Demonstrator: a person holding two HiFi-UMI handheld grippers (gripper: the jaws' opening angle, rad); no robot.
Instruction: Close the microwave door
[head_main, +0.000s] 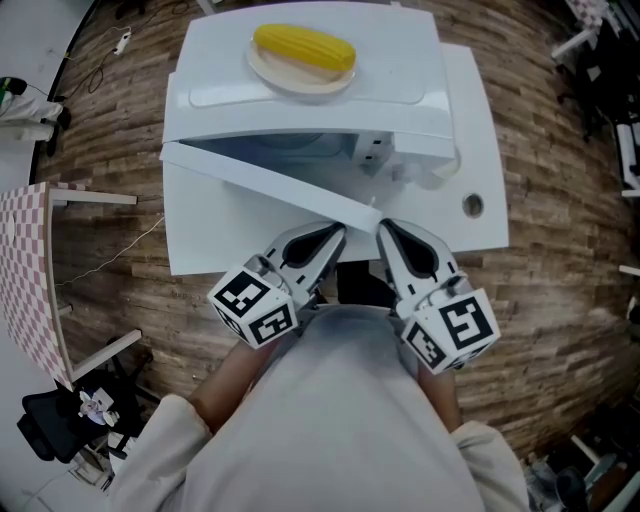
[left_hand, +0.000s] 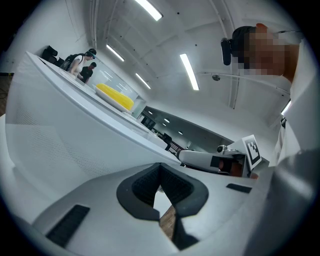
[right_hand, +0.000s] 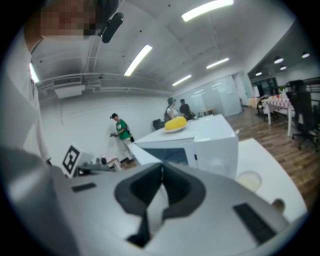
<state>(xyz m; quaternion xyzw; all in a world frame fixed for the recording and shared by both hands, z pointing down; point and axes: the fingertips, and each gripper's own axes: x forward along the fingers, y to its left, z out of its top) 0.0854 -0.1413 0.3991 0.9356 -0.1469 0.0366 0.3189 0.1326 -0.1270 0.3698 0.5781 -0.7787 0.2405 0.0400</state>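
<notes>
A white microwave stands on a white table. Its door hangs partly open, slanting out toward me, with its free edge near my two grippers. On the microwave's top rests a plate with a yellow corn cob. My left gripper is shut, its tip close behind the door's outer face. My right gripper is shut too, right next to the door's free edge. The right gripper view shows the microwave, the corn and the open door.
The table has a round hole at the right of the microwave. A checkered table stands at the left on the wooden floor. Desks and chairs are at the far right. A person in green stands in the background.
</notes>
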